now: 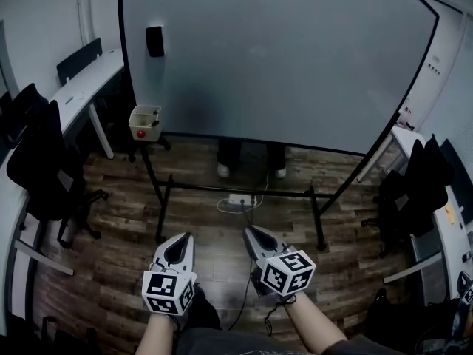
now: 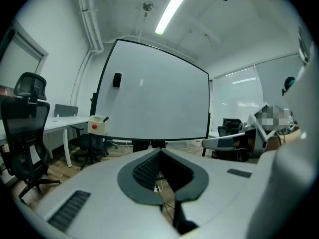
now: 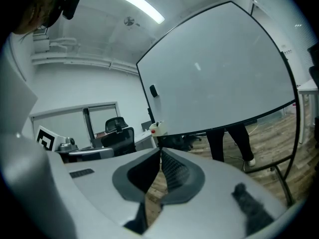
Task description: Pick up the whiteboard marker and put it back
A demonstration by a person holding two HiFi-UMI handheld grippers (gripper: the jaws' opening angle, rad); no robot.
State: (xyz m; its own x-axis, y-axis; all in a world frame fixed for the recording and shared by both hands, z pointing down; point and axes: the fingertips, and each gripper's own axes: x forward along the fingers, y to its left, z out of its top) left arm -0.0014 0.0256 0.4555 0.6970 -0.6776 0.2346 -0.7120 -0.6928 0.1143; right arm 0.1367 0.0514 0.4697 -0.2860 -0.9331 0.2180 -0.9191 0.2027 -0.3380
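With both jaws closed and empty, the marker (image 2: 104,118) stands tilted in the box (image 1: 145,122) at the lower-left corner of the whiteboard (image 1: 281,58), ahead-left, nearer the left gripper (image 1: 185,237) than the right gripper (image 1: 248,231).

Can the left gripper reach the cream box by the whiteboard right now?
Probably not yet: the left gripper, shut, hangs well short of the cream box, though the way looks free.

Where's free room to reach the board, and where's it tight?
Free: the wood floor before the stand, and the board face right of the eraser. Tight: box at the board's lower left corner, chairs on both sides, power strip and someone's legs under the board.
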